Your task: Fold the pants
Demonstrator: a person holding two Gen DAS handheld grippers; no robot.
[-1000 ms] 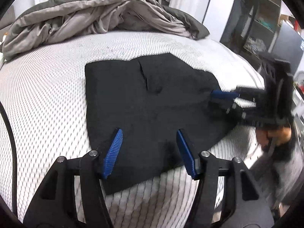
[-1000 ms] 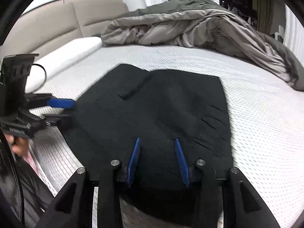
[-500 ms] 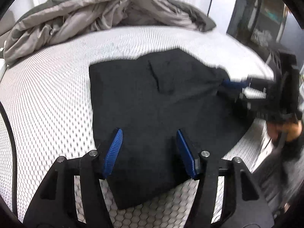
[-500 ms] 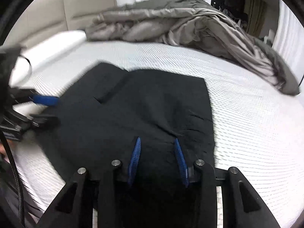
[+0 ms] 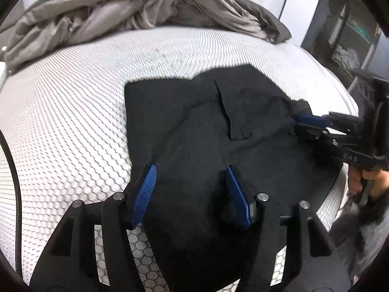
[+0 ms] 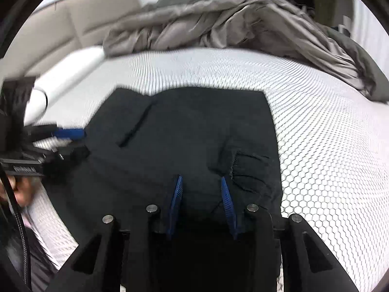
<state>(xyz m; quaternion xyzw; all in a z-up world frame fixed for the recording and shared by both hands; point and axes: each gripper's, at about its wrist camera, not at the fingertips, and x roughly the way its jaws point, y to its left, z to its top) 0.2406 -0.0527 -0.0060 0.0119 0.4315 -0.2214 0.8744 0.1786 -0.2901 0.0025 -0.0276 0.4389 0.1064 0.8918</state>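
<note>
Now you have the black pants lying folded on the white mattress cover with the honeycomb pattern, and both grippers come over its near edge. Your left gripper stands with its blue pads moderately apart, the black cloth passes under and between them, but I cannot tell if the pads touch it. Your right gripper has its jaws closing, the gap is rather narrow; a raised wrinkle of the pants is between its pads, and they do not seem to press it. In the right wrist view the left gripper is at the left edge of the pants. A crumpled grey duvet lies behind, well apart from the pants.
</note>
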